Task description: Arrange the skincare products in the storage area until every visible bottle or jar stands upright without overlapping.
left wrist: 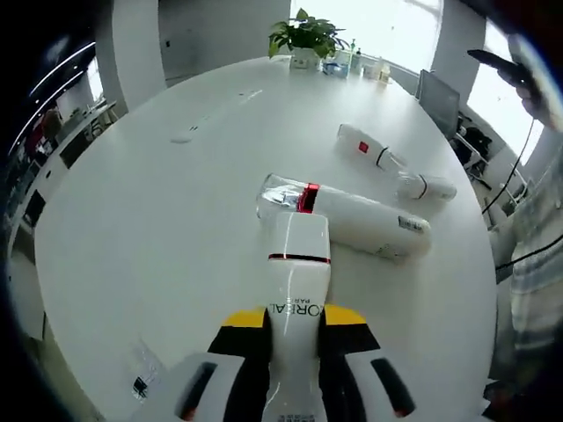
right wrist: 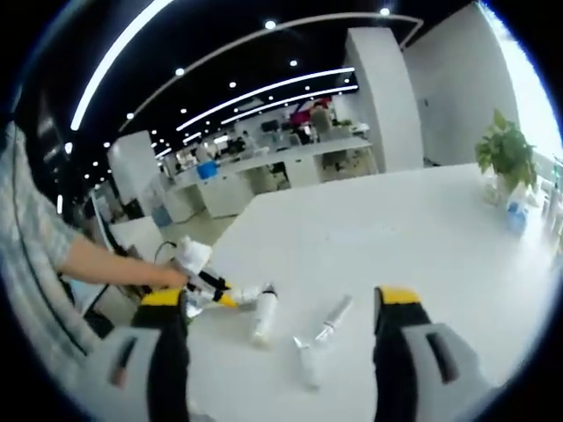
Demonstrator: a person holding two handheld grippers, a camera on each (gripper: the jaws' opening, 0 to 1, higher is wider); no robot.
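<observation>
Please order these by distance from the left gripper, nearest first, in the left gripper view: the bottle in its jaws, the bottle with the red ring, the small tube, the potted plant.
1. Held bottle, between the jaws of the left gripper.
2. Red-ring bottle, lying just beyond it.
3. Small tube, lying farther right.
4. Potted plant, at the far edge.

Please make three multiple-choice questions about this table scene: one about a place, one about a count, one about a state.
1. Where is the potted plant?
A. at the table's far edge
B. between the left gripper's fingers
C. on the floor

2. How many bottles lie on the white table beyond the held bottle, in the left gripper view?
A. none
B. two
C. five

3. What is the right gripper doing?
A. clamping a jar
B. holding the plant
C. open, holding nothing

Answers: 1 A, it stands by the windows; 2 B, both lie on their sides; 3 C, its fingers stand wide apart.
</observation>
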